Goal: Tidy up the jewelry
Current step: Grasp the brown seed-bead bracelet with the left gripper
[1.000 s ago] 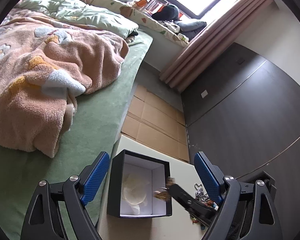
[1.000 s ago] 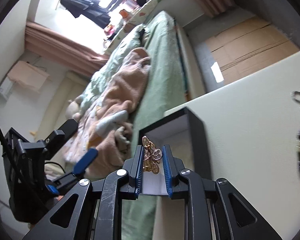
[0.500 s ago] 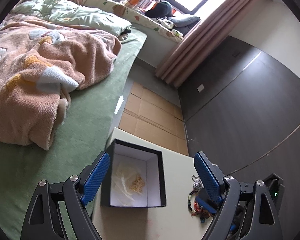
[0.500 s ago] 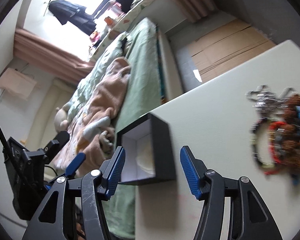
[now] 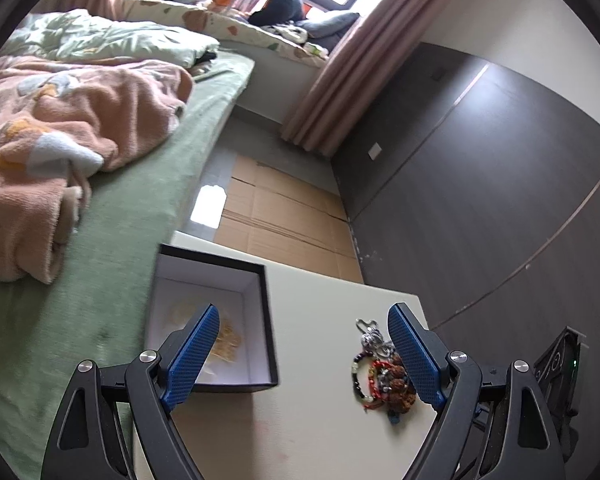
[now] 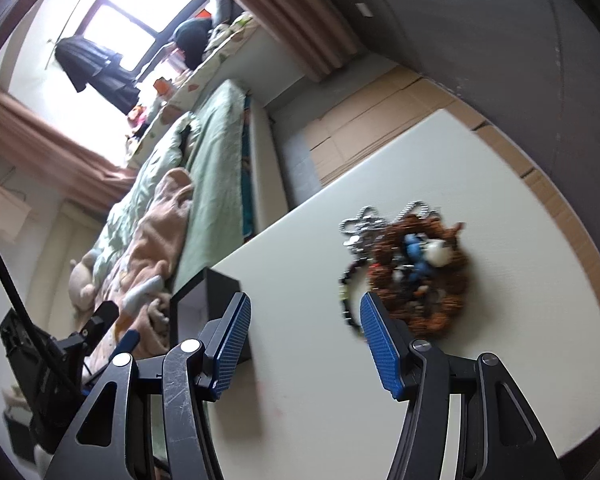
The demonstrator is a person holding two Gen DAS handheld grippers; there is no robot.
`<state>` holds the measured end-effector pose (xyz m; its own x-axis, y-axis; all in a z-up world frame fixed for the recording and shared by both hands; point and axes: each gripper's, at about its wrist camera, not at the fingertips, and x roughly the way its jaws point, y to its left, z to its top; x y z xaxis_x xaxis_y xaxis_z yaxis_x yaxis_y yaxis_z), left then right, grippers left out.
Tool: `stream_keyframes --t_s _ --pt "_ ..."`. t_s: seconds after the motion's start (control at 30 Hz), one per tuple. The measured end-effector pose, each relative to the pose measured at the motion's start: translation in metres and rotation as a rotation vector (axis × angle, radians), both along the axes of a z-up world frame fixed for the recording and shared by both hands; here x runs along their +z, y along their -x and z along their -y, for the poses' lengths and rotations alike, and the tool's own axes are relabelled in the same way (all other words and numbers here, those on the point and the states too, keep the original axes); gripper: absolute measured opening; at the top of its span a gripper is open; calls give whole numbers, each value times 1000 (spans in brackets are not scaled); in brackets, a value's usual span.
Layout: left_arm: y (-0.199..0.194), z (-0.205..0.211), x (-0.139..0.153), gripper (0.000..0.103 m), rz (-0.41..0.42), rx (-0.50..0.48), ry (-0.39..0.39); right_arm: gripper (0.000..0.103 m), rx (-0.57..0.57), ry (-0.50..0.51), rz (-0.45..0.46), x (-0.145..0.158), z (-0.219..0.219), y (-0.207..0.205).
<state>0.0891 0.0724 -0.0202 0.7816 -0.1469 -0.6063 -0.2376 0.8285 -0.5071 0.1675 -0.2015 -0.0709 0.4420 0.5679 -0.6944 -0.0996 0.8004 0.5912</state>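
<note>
Nearby: box [image 5: 260,320] left of jewelry pile [image 5: 384,372].

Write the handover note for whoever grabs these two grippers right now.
Left gripper: open, empty, hovering over the table between box and pile.
Right gripper: open, empty, facing the jewelry pile.
Black box: open, at the table's bed-side edge; a gold piece lies inside on the white lining.
Done: one gold piece boxed.
Left: the tangled pile of beaded bracelets and a silver chain, on the table outside the box.
</note>
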Motion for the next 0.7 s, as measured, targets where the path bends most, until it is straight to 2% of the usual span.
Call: stream_keyframes --t_s 0.2,0.5,0.7 --pt "-9 26 -4 85 0 -58 -20 58 -50 30 -26 -5 27 -2" --pt "-27 64 -11 74 -16 -133 -56 58 -175 -7 -104 -13 72 -5" --pt "-43 94 -25 62 -55 -197 -59 58 -232 -48 -132 -16 94 -7"
